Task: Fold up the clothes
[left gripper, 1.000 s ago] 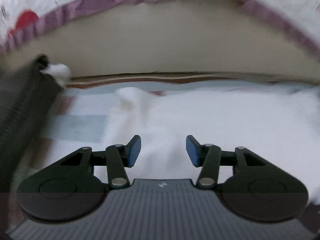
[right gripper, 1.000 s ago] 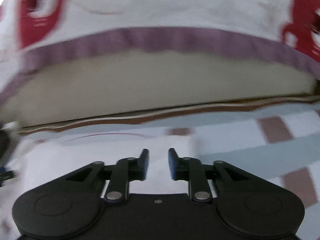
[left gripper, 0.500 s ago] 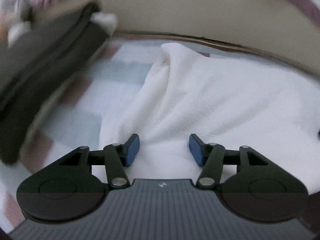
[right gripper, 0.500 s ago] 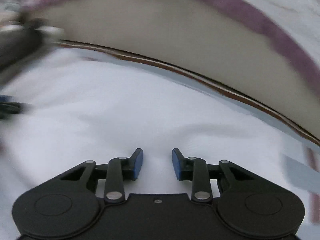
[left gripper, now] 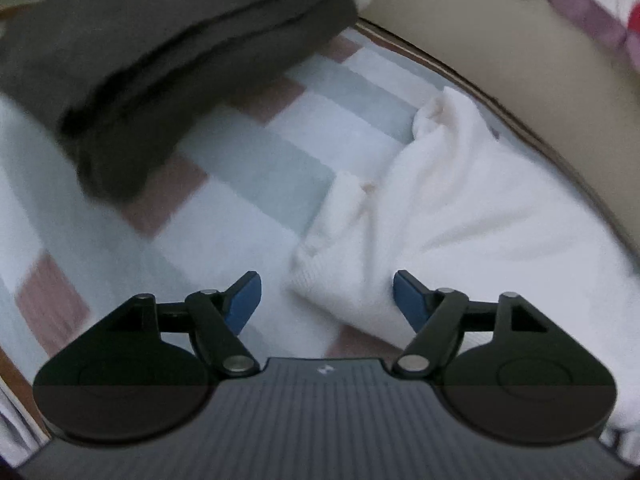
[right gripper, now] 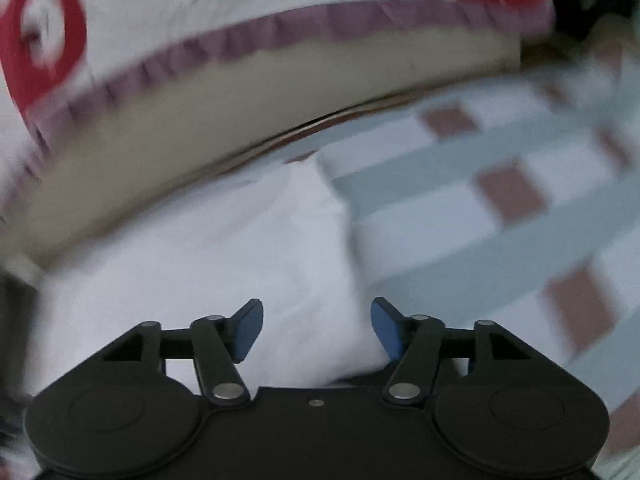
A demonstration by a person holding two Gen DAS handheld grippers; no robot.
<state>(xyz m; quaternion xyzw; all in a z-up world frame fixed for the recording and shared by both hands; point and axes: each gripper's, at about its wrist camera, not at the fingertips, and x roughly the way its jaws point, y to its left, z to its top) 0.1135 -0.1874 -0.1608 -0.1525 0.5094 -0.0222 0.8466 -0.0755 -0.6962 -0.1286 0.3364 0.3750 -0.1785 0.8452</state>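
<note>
A: How do the jaws of the left gripper (left gripper: 327, 296) stand?

B: Wide apart and holding nothing. A folded corner of the white garment (left gripper: 440, 216) lies between and just beyond the blue pads (left gripper: 245, 297), nearer the right-hand pad, and neither pad visibly presses on it.

A: And the right gripper (right gripper: 317, 330)?

B: Its jaws are also spread, a little less widely, and empty. The white garment (right gripper: 224, 264) fills the space in front of them and passes under the gap; its right edge runs close to the right-hand pad. That view is blurred, so whether a pad touches the cloth cannot be told.

A: Where does the garment lie?

B: On a checked cloth (left gripper: 256, 168) of pale blue, white and brownish-red squares. In the left wrist view it is bunched in soft folds, with one end reaching toward a beige padded edge (left gripper: 500, 40) at the far side.

A: What else is around it?

B: A dark grey folded garment (left gripper: 160, 52) sits on the same checked cloth at the upper left of the left wrist view, well apart from the white one. Beyond the beige edge is white fabric with a purple frilled band (right gripper: 304, 28) and red shapes.
</note>
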